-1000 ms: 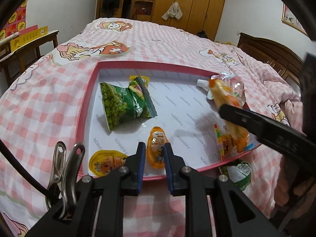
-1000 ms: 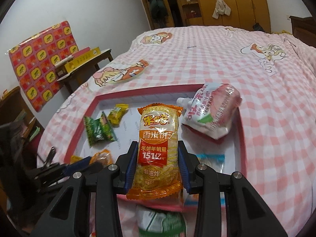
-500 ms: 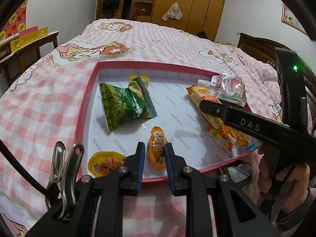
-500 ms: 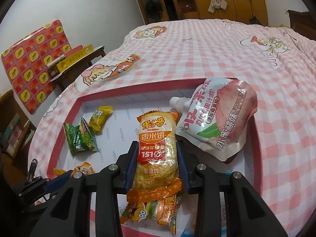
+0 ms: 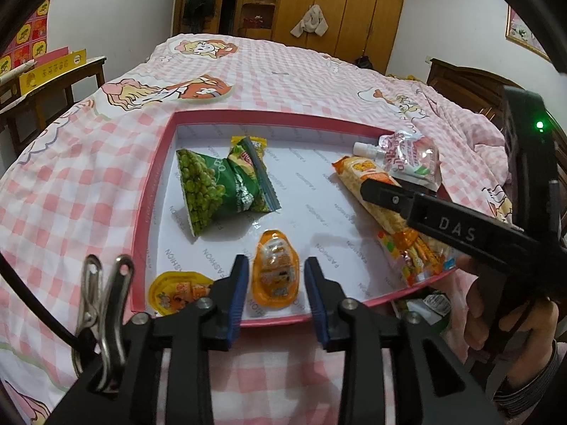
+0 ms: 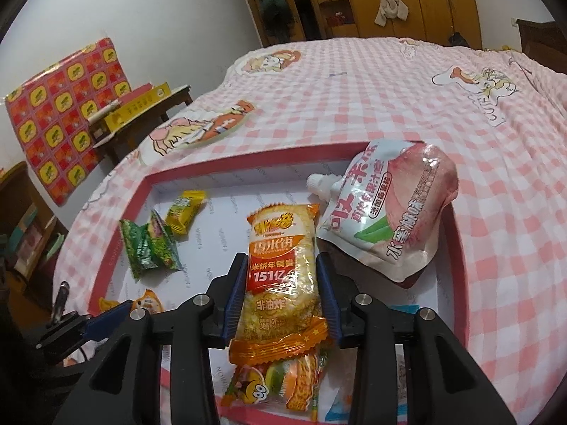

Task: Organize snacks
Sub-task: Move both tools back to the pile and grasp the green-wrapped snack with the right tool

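My right tool: jaws narrow, flanking rice cracker pack in red-rimmed tray; contact unclear. Peach pouch at 2 o'clock, candy bag beneath pack. My left tool: parted wide around orange jelly cup, not touching. Pea bags at 11 o'clock.

The rice cracker pack, the green pea bag and the peach juice pouch are glossy plastic film that crinkles and catches the light, and the orange jelly cup has a shiny foil-like lid. The red-rimmed tray looks like matt printed cardboard with a smooth white floor, lying on soft matt checked cloth, the bedsheet. Both grippers show matt black plastic arms with blue pads, a bright metal clip hangs by the left one, and the wardrobe behind is smooth varnished wood.
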A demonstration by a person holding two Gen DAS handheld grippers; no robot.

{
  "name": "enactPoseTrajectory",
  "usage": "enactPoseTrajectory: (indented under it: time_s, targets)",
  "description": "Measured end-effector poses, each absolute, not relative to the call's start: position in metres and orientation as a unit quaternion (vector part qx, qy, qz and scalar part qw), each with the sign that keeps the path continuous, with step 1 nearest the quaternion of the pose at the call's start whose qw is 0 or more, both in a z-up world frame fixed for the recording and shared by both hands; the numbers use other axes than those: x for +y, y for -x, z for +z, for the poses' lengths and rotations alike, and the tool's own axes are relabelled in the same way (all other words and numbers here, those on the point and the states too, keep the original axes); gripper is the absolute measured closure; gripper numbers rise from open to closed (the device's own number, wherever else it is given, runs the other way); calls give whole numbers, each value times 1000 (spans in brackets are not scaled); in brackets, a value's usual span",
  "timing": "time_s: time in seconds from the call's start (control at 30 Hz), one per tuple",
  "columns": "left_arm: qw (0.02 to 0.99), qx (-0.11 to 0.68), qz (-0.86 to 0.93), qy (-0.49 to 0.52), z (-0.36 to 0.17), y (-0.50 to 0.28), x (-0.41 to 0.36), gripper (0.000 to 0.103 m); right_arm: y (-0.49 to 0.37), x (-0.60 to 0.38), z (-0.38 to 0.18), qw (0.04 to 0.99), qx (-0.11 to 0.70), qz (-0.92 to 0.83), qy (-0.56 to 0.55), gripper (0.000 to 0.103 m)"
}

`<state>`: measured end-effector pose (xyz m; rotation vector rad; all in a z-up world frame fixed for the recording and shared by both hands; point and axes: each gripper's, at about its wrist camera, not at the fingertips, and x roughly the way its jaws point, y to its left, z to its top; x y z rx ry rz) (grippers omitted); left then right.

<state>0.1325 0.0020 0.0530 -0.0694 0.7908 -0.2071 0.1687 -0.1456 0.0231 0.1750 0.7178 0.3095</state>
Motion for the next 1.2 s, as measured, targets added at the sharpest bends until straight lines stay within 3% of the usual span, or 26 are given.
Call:
enactPoseTrajectory:
  time_s: [0.13, 0.53, 1.2]
  targets:
    - [917, 383, -103, 24, 56, -129, -2, 56, -158, -150, 33, 926, 332, 154, -88, 57]
    - [921, 374, -97, 41, 81, -107, 10, 55, -112, -159, 52, 929, 316, 164, -103, 56]
    - [916, 388, -91, 35, 92, -55, 18, 48, -54, -169, 31, 921, 342, 150, -106, 56]
